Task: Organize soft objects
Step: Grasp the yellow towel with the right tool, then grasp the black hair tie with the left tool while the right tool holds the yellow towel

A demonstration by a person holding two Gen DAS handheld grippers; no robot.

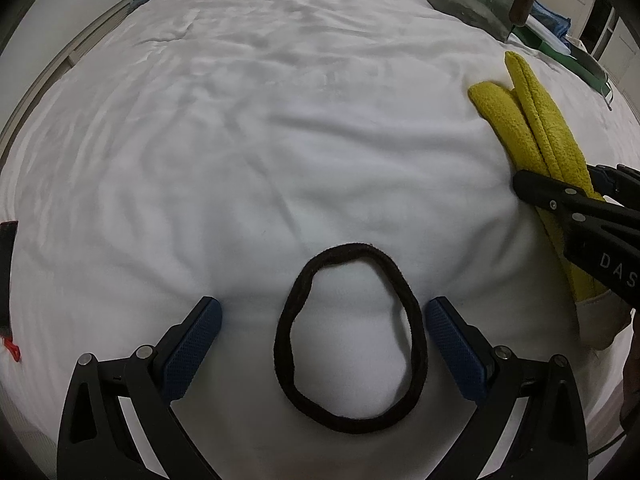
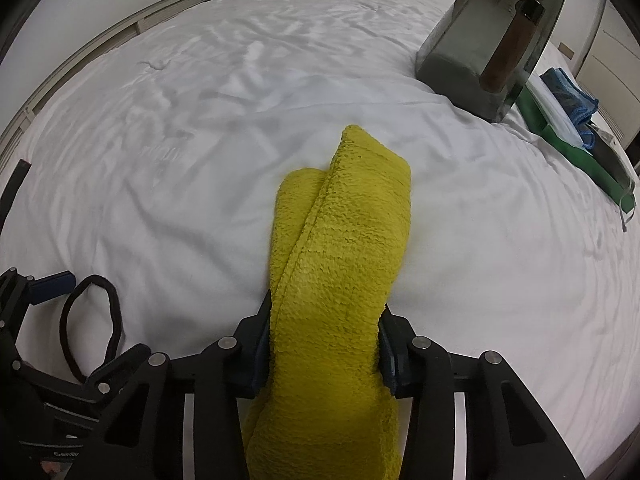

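- The big white bed (image 2: 200, 128) is your work spot. It is soft and flat, so the things lie on it without sliding, and you can reach them from above.
- The grey bag (image 2: 480, 40) with a brown handle stands at the far right of the bed, well apart from both your tools. My guess is that the soft things go in there, so it waits upright with its top up.
- The yellow towel (image 2: 340, 260) is folded into a long strip. Your right gripper (image 2: 324, 354) has its jaws squeezed tight on the near part, and the far end rests on the bed. You hold it low and near the middle, I think, so the folds stay together when you lift.
- Your left gripper (image 1: 322, 340) has its jaws wide apart, one pad (image 1: 192, 344) on each side of the black headband (image 1: 348, 336). It sits low over the bed, so I think you are lining up to pinch the band.
- The black headband lies flat on the bed in an open loop, just left of the towel. It is thin and floppy, so grab one side of the loop and close gently.
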